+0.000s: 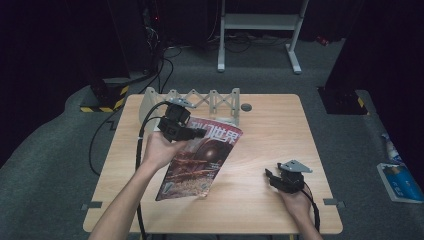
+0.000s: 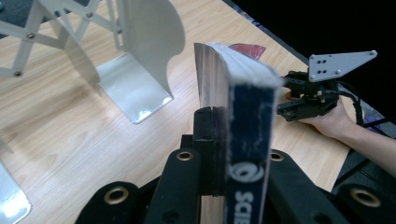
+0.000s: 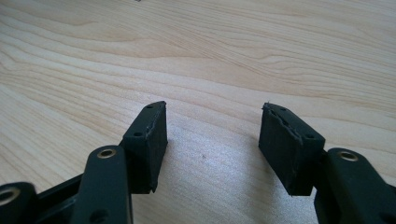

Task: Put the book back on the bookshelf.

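The left tool (image 1: 199, 133) gripped the magazine (image 1: 200, 160) lifted (not yet in the rack (image 1: 210, 102) at the desk's (image 1: 270, 130) far edge), while the right tool (image 1: 270, 176) rested released.

We count one magazine (image 1: 201, 157), one white expanding rack (image 1: 200, 102) standing on one wooden table (image 1: 270, 125), and one small grey round cap (image 1: 246, 107) on the tabletop. Two black grippers: left gripper (image 1: 200, 133), right gripper (image 1: 268, 175). Two forearms of one person
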Motion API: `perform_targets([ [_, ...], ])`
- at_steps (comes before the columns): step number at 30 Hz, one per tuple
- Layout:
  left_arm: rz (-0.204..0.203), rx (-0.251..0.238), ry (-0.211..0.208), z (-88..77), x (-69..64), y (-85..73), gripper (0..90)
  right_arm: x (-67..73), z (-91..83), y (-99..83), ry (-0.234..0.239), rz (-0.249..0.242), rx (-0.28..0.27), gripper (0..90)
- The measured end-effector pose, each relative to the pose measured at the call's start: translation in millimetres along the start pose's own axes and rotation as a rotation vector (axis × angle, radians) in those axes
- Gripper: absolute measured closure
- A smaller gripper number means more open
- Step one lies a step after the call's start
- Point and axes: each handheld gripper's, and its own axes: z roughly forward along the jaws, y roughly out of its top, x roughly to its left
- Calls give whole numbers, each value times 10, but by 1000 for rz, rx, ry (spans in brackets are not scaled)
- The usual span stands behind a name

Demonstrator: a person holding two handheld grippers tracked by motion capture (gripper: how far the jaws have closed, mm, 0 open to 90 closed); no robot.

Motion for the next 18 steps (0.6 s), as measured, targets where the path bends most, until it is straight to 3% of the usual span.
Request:
perform_targets([
  [18,-35,49,68,-205,237,59,832,-2,0,1,0,-2,0,417],
])
